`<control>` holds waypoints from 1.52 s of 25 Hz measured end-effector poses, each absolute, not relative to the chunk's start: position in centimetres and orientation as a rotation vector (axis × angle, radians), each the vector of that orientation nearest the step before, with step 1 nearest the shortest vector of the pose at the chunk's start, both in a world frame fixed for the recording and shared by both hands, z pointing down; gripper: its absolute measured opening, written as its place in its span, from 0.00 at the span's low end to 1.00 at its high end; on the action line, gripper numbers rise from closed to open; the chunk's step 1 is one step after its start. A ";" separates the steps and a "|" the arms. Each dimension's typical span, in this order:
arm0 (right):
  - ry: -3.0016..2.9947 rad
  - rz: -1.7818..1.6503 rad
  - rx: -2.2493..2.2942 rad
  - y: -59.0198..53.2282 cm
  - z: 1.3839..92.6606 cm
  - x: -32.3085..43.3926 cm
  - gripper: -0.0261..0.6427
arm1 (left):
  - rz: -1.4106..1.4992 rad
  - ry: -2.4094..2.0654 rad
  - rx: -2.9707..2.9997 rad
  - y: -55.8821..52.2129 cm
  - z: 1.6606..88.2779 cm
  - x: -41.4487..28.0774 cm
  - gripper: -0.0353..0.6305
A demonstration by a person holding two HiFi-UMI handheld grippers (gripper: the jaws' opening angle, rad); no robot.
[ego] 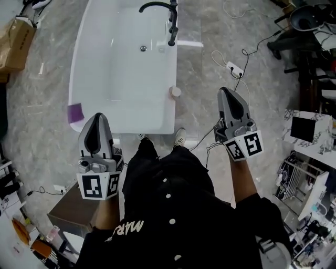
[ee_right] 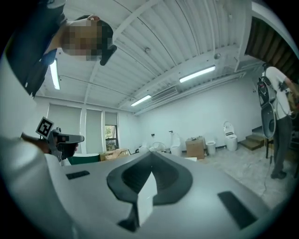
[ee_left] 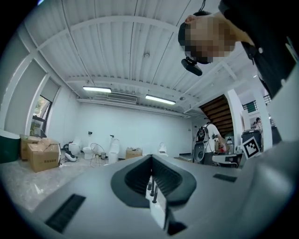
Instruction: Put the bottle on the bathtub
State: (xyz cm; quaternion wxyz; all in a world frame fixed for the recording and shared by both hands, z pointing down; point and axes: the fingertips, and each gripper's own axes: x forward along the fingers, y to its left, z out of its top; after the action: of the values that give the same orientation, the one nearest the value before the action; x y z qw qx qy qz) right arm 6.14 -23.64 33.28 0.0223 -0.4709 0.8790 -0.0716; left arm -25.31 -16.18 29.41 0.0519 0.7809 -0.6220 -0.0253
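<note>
In the head view, a small pale bottle with a round cap (ego: pixel 175 91) stands on the right-hand rim of the glossy white oval bathtub (ego: pixel 121 68), down the rim from the curved black faucet (ego: pixel 167 13); a purple block (ego: pixel 75 112) sits on the near left corner. Only the bottle's top shows, so its long axis seems to run upright, pointing at the camera. It lies ahead of both hands and between them, closer to the right gripper (ego: pixel 229 93) than to the left gripper (ego: pixel 98 118), and looks well below both. The left gripper view looks level across a room of white toilets (ee_left: pixel 113 150) and cardboard boxes (ee_left: pixel 42 156); the fingers meet, holding nothing. The right gripper view shows the same: fingers pressed together, empty, no bottle or bathtub in sight.
</note>
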 end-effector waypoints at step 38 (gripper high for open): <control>2.641 -0.023 -1.732 -22.4 31.7 11.2 0.04 | -0.068 -2.049 2.385 -15.7 27.1 -28.5 0.07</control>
State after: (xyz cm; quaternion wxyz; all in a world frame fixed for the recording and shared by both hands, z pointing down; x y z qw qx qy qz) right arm 11.21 -22.36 31.71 -0.0084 -0.5483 0.8362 -0.0071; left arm -28.46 -15.69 27.14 -0.0018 0.7584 -0.6514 -0.0215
